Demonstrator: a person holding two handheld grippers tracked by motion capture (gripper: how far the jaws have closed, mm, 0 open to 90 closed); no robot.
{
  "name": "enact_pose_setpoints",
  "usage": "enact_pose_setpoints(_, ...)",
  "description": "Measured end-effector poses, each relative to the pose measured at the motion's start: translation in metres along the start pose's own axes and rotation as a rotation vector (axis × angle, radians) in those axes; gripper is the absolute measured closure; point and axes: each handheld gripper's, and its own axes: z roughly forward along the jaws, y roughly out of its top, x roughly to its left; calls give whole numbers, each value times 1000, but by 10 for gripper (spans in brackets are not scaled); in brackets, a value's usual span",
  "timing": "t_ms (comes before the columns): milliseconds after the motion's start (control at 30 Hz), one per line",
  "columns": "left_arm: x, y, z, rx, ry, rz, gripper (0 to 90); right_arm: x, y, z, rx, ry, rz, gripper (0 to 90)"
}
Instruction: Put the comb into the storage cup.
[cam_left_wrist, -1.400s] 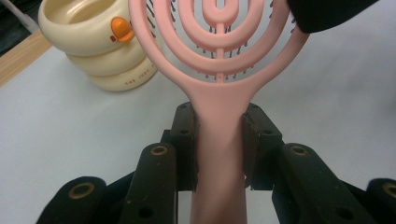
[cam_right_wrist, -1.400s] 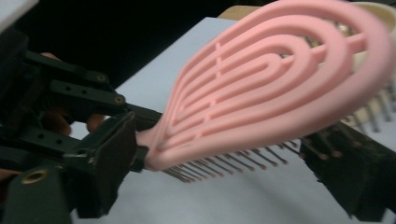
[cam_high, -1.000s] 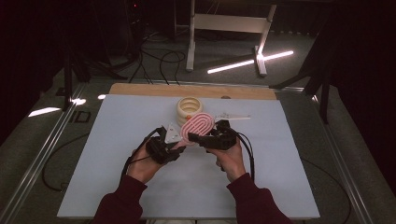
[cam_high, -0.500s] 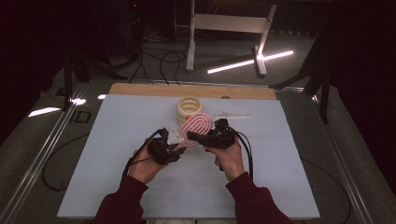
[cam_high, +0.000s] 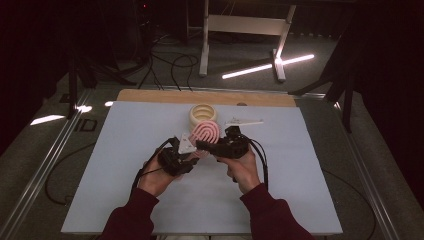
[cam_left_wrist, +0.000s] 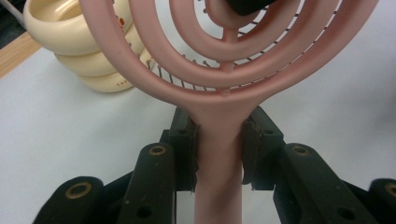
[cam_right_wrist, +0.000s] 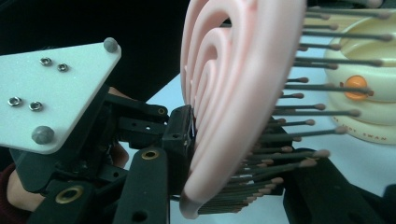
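High view: a person's two hands hold the tongs near the middle of the white surface (cam_high: 125, 165). The left tongs (cam_high: 192, 151) and the right tongs (cam_high: 206, 145) meet at a pink brush (cam_high: 206, 132), which is lifted just above the surface. Just beyond the brush sits a cream bowl (cam_high: 202, 114); to the right of the bowl lies a thin white strip (cam_high: 244, 122).

Left gripper view: the left tongs (cam_left_wrist: 218, 149) are clenched on the brush handle (cam_left_wrist: 218, 177), one jaw on each side of it, just below the round head. The head, made of concentric pink rings, rises upward, with thin bristles visible through the gaps. The bowl (cam_left_wrist: 70, 42) stands at upper left.

Right gripper view: the right tongs (cam_right_wrist: 233, 154) straddle the lower edge of the brush head (cam_right_wrist: 229, 102), seen edge-on; the left jaw touches its smooth back, the right jaw lies on the bristle (cam_right_wrist: 299, 112) side. Whether they pinch it cannot be told. The bowl (cam_right_wrist: 369, 93) stands at right.
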Motion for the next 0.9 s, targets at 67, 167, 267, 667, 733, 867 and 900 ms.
enact_pose_setpoints(67, 0, 0, 0, -4, -3, -1, 686, 1, 0, 0, -1, 0, -5, 634)
enact_pose_setpoints(167, -1, 0, 0, -4, -2, 3, 661, 2, 1, 0, -5, 2, -9, 634)
enact_pose_setpoints(267, -2, 0, 1, -6, 0, 8, 619, 3, 1, 1, -6, 3, -11, 634)
enact_pose_setpoints(667, -1, -4, 0, -28, 4, -22, 460, 1, 4, -2, -25, -1, 6, 636)
enact_pose_setpoints(733, 0, -4, -2, -31, 6, -23, 437, 0, 4, -2, -28, -5, 10, 636)
enact_pose_setpoints(867, 0, -6, -5, -51, 15, -37, 392, -1, 5, -2, -30, -8, 15, 637)
enact_pose_setpoints(900, 0, -6, -5, -51, 15, -37, 371, -2, 5, -2, -30, -8, 15, 637)
